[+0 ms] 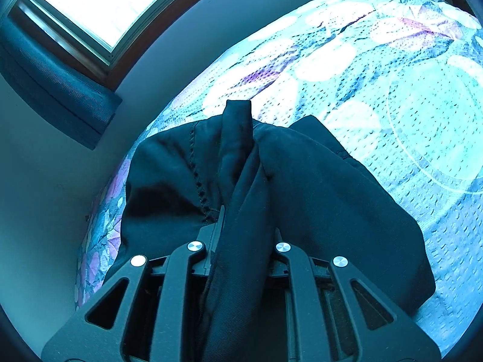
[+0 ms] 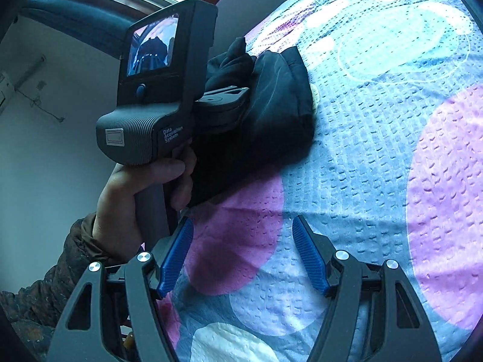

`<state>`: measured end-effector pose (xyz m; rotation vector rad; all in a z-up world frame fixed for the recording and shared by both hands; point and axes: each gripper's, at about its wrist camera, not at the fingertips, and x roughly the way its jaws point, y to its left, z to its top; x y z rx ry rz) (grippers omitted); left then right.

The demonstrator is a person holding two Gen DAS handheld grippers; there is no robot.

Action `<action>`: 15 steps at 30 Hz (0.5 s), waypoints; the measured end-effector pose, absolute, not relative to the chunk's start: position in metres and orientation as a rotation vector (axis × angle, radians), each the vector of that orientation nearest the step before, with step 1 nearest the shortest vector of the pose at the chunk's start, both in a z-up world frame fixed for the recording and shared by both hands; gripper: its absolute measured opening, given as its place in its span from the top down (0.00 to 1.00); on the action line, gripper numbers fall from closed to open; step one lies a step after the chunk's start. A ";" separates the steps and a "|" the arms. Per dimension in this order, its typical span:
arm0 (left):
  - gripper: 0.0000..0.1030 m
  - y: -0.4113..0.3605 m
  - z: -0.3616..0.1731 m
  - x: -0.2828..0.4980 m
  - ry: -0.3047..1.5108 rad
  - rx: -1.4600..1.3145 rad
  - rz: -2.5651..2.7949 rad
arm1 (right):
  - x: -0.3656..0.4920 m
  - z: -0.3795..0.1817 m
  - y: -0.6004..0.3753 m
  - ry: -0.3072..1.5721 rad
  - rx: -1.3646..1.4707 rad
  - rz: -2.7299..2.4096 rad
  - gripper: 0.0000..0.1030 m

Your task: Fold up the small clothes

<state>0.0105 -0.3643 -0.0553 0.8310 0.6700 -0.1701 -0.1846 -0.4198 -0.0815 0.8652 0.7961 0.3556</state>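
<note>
One dark garment point(image 1: 317, 181) bunched, creased, pinched in left claw point(image 1: 246, 226).

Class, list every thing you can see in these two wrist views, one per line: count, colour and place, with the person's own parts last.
dark garment: one, black, bunched on the bedspread, a fold pinched in the left gripper.
bedspread: one, pale blue with pink and white circles, under the garment.
window: one, bright, upper left, on the wall behind the bed.
curtain: one, dark blue, beside the window.
wall: one, pale grey, left of the bed.
left gripper: one, black, shut on the dark garment.
right gripper: one, black with blue pads, open over the bedspread, empty.
hand: one, on the left gripper's handle.
sleeve: one, dark mottled, lower left.
</note>
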 end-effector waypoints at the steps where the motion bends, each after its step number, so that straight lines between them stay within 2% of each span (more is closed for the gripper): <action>1: 0.87 -0.366 -0.055 0.009 0.668 0.835 -0.168 | -0.187 -0.082 -0.422 0.796 0.865 0.353 0.34; 7: 0.77 -0.374 -0.056 0.007 0.699 0.849 -0.143 | -0.198 -0.083 -0.424 0.798 0.852 0.331 0.34; 8: 0.72 -0.376 -0.057 0.007 0.714 0.852 -0.136 | -0.197 -0.083 -0.424 0.798 0.850 0.325 0.34; 10: 0.48 -0.380 -0.054 0.002 0.727 0.839 -0.165 | -0.200 -0.082 -0.425 0.798 0.847 0.313 0.34; 11: 0.46 -0.384 -0.050 -0.003 0.710 0.842 -0.157 | -0.202 -0.082 -0.425 0.799 0.846 0.307 0.34; 13: 0.31 -0.393 -0.038 -0.017 0.678 0.832 -0.201 | -0.205 -0.082 -0.425 0.802 0.843 0.298 0.34; 15: 0.28 -0.398 -0.025 -0.031 0.640 0.812 -0.260 | -0.208 -0.082 -0.425 0.803 0.842 0.292 0.34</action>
